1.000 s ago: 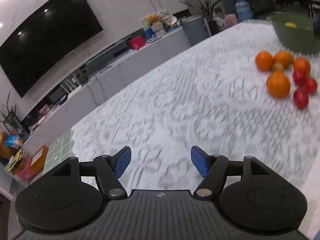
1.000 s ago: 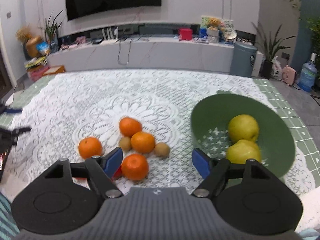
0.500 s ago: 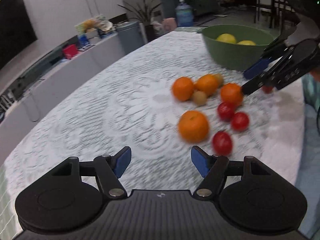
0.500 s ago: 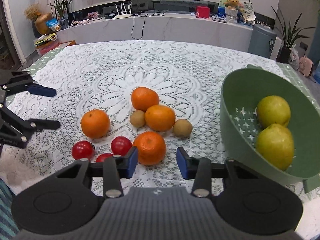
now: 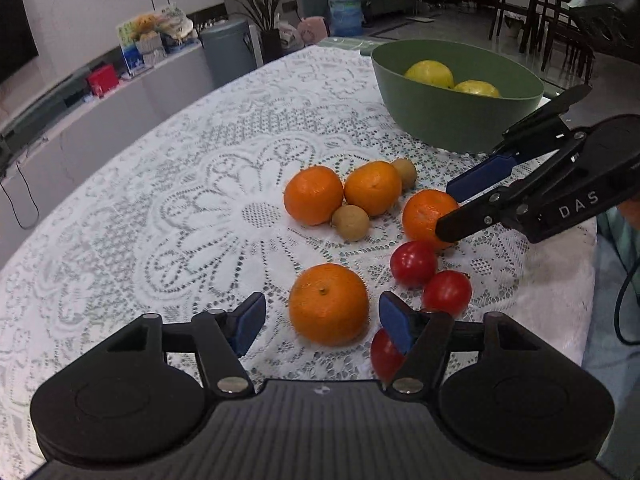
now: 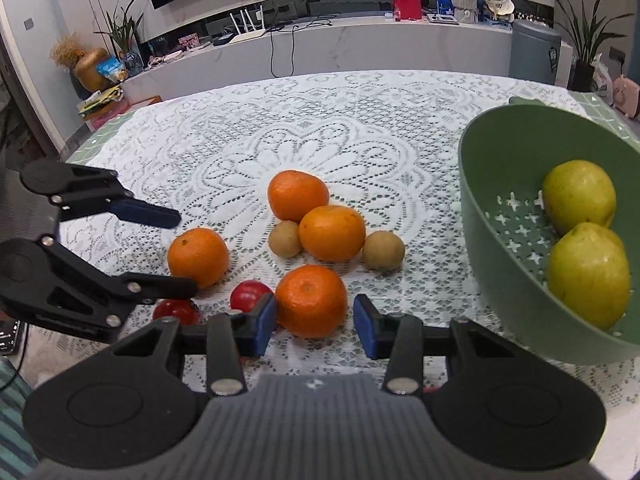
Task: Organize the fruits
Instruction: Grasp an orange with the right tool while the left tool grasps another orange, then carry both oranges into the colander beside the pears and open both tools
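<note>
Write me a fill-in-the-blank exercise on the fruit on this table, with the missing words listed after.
1. The green bowl holds ___ yellow-green fruits.
2. ___ oranges lie on the lace tablecloth.
3. The right gripper has its jaws on either side of an ___.
4. The small brown fruits beside the oranges number ___.

Missing words: two; four; orange; two

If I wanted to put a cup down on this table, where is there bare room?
The white lace tablecloth is bare from the fruit cluster back to the far edge, and left of the orange mandarins. It is crowded near the front, around the red tomatoes, both grippers and the green plastic bowl.
</note>
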The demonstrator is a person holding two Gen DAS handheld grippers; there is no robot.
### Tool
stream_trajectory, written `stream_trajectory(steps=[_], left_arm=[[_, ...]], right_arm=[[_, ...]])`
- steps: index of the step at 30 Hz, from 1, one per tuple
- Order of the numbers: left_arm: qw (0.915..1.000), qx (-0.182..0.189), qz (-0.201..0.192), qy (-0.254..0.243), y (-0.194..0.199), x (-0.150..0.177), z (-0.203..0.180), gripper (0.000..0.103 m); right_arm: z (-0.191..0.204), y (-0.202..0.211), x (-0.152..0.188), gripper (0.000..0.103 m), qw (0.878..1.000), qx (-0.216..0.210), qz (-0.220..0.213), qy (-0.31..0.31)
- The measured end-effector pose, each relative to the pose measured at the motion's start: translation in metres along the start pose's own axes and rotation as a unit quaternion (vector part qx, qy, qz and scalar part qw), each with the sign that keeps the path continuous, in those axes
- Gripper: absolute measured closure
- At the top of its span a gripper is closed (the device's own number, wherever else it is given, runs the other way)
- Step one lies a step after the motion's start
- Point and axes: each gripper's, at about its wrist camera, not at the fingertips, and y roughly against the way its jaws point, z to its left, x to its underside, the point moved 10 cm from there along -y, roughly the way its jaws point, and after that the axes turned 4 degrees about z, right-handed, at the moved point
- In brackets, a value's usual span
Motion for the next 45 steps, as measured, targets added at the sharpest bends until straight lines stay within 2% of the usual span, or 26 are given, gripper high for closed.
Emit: stream_trajectory(steps=[6,11,17,26,34,40,45], left_arm=[[0.9998,0.005,0.019,0.002,-0.006,0.000,0.000,0.035],[0.9991,0.016,0.032,0.021,-0.012,-0.001,0.001,0.039],[0.9986,0.017,0.040,0.030,-0.016,0.000,0.001,0.049],[0.9988,-0.014,0.042,0.021,-0.005,-0.007,-0.005,0.051],[0.9993,-0.034,0.014,0.007,0.033,-0.046,-0.023,0.051],[0.9996,-0.021,-0.012,-0.018,0.051,-0.087,-0.049,0.051],[0.9985,-0.011,-0.029,-0.046,0.051,-0.123,-0.074,0.051]], right_arm=[[-0.001,-0.005,-0.001,0.061,1.000,-0.010,-0.002,-0.008],[-0.004,-0.010,0.000,0.061,0.999,-0.023,0.002,-0.023],[-0.004,-0.011,0.000,0.062,0.999,-0.025,0.000,-0.024],[-0.002,0.010,-0.005,0.063,0.999,-0.019,-0.026,-0.008],[-0.007,0.058,-0.016,0.063,0.997,-0.021,-0.068,0.005],[-0.023,0.096,-0.027,0.063,0.995,-0.014,-0.095,0.014],[-0.049,0.123,-0.036,0.064,0.994,0.007,-0.108,0.022]])
